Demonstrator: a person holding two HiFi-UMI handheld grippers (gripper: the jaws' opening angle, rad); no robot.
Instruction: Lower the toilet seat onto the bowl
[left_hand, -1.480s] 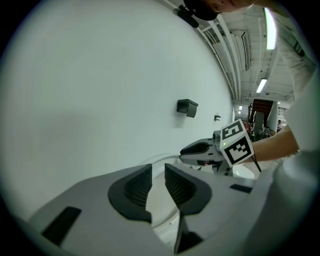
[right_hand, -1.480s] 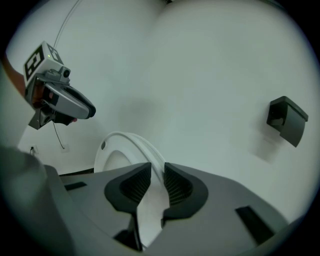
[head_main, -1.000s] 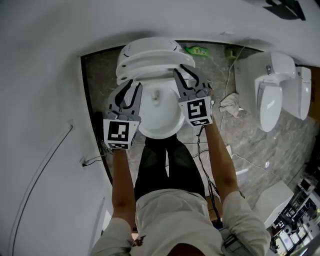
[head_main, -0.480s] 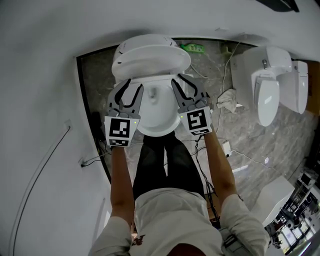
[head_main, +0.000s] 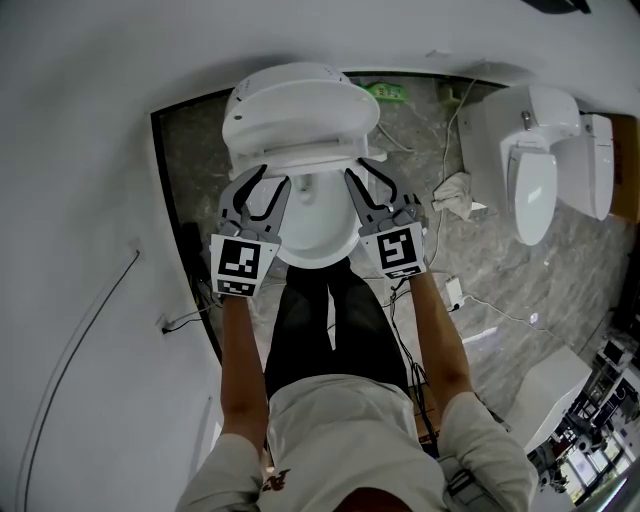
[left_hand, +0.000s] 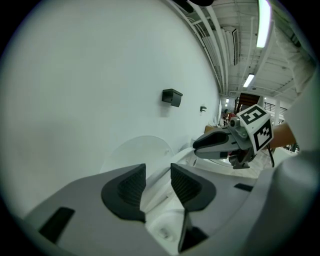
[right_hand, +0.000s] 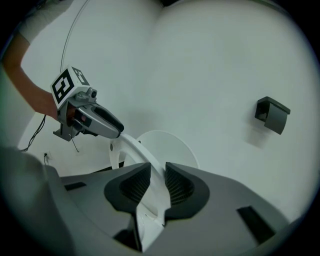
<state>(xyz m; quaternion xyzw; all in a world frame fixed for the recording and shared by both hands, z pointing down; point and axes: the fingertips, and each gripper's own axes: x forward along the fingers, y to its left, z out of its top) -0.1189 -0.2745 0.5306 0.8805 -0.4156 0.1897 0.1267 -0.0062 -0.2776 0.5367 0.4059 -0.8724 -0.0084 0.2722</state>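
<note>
Grey veined stone floor (head_main: 480, 290) lies between smooth white walls (head_main: 90, 200) in the head view. At 12 o'clock stands a glossy white toilet. Its oval bowl (head_main: 318, 238) is open and its rounded lid (head_main: 300, 100) is upright. The toilet seat (head_main: 310, 158) tilts forward just below the lid, not down on the bowl. The left claw (head_main: 268, 182) reaches the seat at the bowl's 10 o'clock, the right claw (head_main: 365, 176) at its 2 o'clock. Their grip is too small to read here. Dark trousers (head_main: 320, 330) cover the floor at 6 o'clock, and a second toilet (head_main: 540, 180) sits at 3 o'clock.

In the left gripper view the ribbed black pads (left_hand: 131, 187) stand apart, having just been opening. The seat's thin white edge runs between them, pressed by neither. White on white blurs the lid's outline.

In the right gripper view the ribbed pads (right_hand: 177, 185) clamp the seat's flat, curved band. It arcs up toward 10 o'clock, where the left claw's tip overlaps it. A black wall box (right_hand: 271, 115) hangs at 3 o'clock.
</note>
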